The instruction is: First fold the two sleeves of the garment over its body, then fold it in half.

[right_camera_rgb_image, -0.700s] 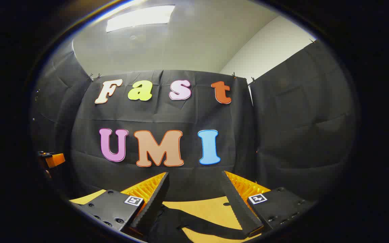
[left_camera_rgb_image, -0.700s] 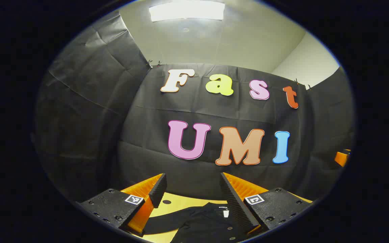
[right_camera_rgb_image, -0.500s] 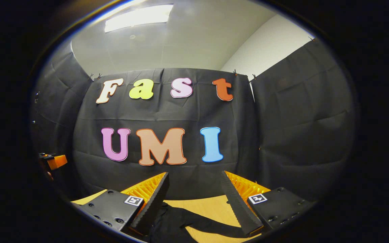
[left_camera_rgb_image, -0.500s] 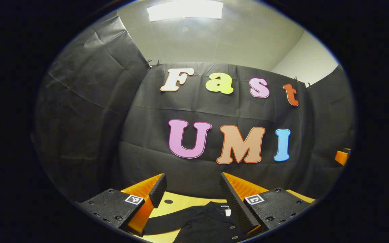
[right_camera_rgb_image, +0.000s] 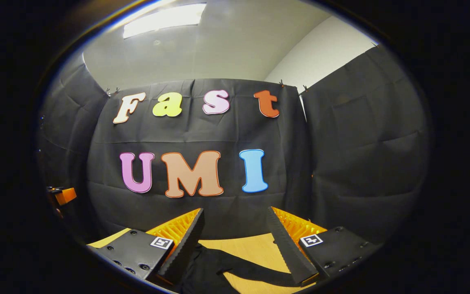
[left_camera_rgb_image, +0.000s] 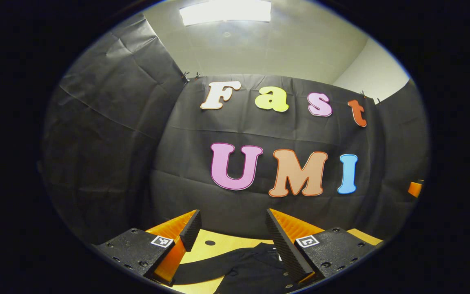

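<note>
With both the left claw (left_camera_rgb_image: 232, 226) and right claw (right_camera_rgb_image: 235, 226) released above the black garment (left_camera_rgb_image: 243, 269) on the tabletop (right_camera_rgb_image: 255, 249), each should lower onto a sleeve's far edge before pinching.

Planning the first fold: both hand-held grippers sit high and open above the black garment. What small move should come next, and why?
Probably lower the left hand-held gripper toward the sleeve lying spread on the table. Its jaws are open and empty, the garment lies unfolded, and both grippers are above the cloth.

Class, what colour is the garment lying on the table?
Black. The garment lies on the yellow-tan table, and it shows best in the left gripper view.
</note>
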